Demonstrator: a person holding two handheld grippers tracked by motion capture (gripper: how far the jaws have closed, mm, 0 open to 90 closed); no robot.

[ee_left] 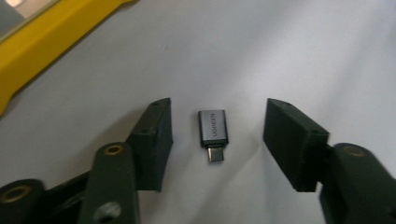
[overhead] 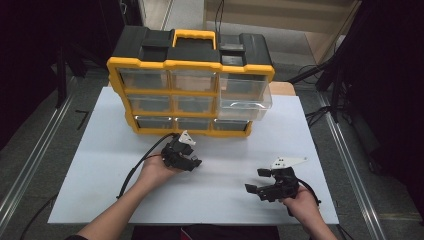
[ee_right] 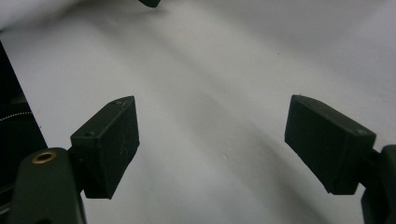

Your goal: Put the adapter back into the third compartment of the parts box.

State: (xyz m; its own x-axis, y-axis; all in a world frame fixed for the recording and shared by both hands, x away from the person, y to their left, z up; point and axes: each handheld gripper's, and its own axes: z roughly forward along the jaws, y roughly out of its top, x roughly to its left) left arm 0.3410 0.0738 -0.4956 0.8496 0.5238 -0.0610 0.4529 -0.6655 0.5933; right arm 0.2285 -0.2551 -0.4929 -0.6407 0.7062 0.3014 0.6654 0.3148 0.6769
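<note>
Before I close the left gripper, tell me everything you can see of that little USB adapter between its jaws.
The adapter is a small grey, metal-looking block with a printed brand name along its top face and a narrower silver plug sticking out of the end nearer the camera. It lies flat on the white table, lengthwise between the jaws of the left gripper. The jaws stand open on either side with a gap to each; nothing touches it but the table.
</note>
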